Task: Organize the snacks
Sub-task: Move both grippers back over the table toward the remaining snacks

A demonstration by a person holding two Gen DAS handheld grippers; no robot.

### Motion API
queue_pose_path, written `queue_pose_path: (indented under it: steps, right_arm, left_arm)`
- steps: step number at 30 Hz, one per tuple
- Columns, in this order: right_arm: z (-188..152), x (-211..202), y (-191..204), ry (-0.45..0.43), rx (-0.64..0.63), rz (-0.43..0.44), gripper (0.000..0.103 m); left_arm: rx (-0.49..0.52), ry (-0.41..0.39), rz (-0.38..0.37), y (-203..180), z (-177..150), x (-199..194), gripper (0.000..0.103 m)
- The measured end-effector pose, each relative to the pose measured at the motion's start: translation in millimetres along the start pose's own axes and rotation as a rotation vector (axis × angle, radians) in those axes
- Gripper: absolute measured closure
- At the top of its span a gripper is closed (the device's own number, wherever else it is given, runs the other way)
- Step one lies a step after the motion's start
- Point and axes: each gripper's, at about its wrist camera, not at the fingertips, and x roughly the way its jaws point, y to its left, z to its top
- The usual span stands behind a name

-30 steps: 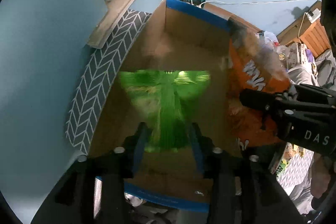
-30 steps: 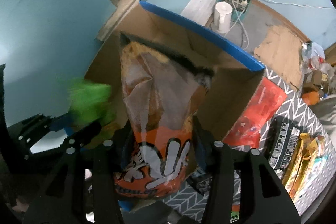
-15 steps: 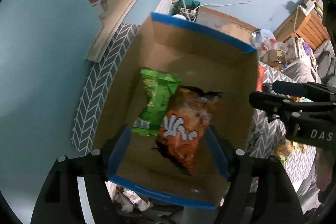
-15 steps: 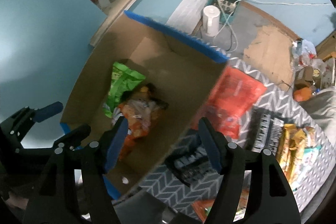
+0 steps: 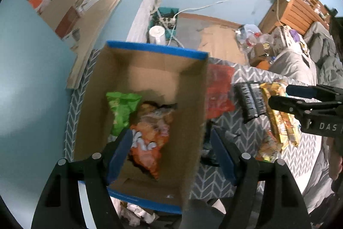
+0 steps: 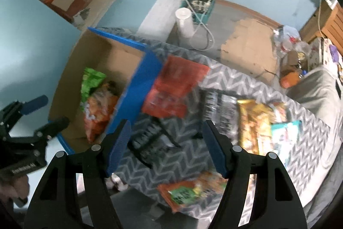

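Observation:
A cardboard box with blue edges holds a green snack bag and an orange snack bag; both also show in the right wrist view, green bag and orange bag. My left gripper is open and empty above the box's near end. My right gripper is open and empty over a black snack pack on the chevron cloth, right of the box.
On the cloth lie a red bag, black packs, yellow bars, a teal pack and an orange-green bag. A wooden shelf runs behind the box. Floor clutter lies beyond.
Both grippers released their bags into the box and opened. Both have pulled back and swung right; the right gripper now hangs over the snacks on the cloth.

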Motion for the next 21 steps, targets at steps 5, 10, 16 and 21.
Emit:
queue_pose_path:
  steps: [5,10,16,21]
  right_arm:
    - [-15.4,-6.5,-38.4,0.015,0.026,-0.024,0.033]
    - [-31.6,-3.6,-81.5,0.039,0.038,-0.072,0.033]
    - [-48.2,15.6,-133.6,0.074,0.033,-0.136,0.033]
    - [-60.4,38.3,-162.7,0.108,0.014,-0.133,0.033]
  left_arm:
    - [0.048,0.001,-0.004,-30.7,5.3,-1.4,0.026]
    - [0.092,-0.001,-0.019,-61.1,9.8,4.2,0.022]
    - [0.134,0.038,-0.062,-97.4,13.9,25.8,0.022]
    - [0.176,0.068,-0.068,-125.1,12.8,49.2,0.022]
